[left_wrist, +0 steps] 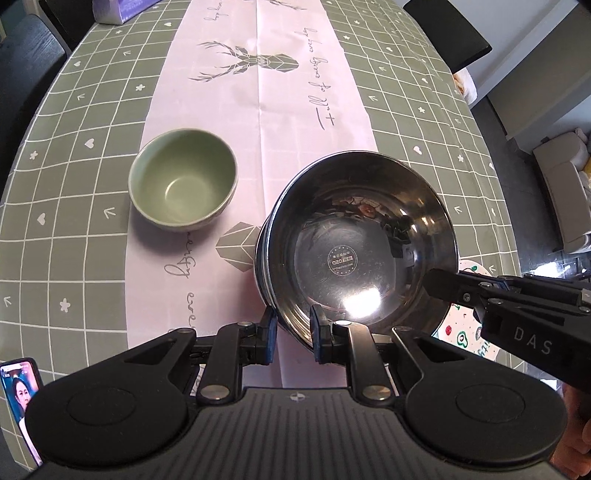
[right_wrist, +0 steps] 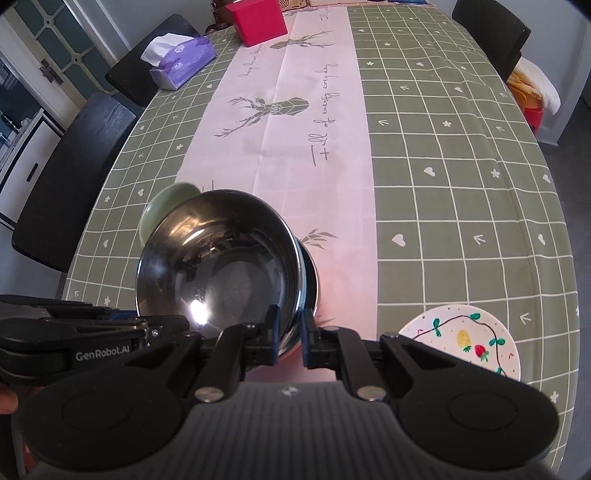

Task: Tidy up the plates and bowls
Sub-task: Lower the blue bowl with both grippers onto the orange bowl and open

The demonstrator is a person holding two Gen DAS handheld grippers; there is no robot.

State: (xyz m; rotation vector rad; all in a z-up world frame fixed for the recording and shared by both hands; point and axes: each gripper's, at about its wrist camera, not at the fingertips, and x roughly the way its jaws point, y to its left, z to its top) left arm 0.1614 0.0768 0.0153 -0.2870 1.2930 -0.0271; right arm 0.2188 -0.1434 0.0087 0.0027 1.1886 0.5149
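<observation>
Steel bowl (left_wrist: pixel 356 240) tilted above the pink runner (left_wrist: pixel 258 92), a second steel bowl's rim showing just under it. My left tongs (left_wrist: pixel 291 332) and right tongs (right_wrist: pixel 288 332) are each nearly closed, pinching its near rim at two spots, probably to steady it for nesting. Green bowl (left_wrist: pixel 183 181) sits just beside; painted plate (right_wrist: pixel 465 339) waits at the table edge.

A table (right_wrist: pixel 461 184) in green checked cloth bears a green bowl (left_wrist: pixel 183 179), painted plate (right_wrist: pixel 465 341), tissue pack (right_wrist: pixel 183 62), perhaps a red box (right_wrist: pixel 258 20).
</observation>
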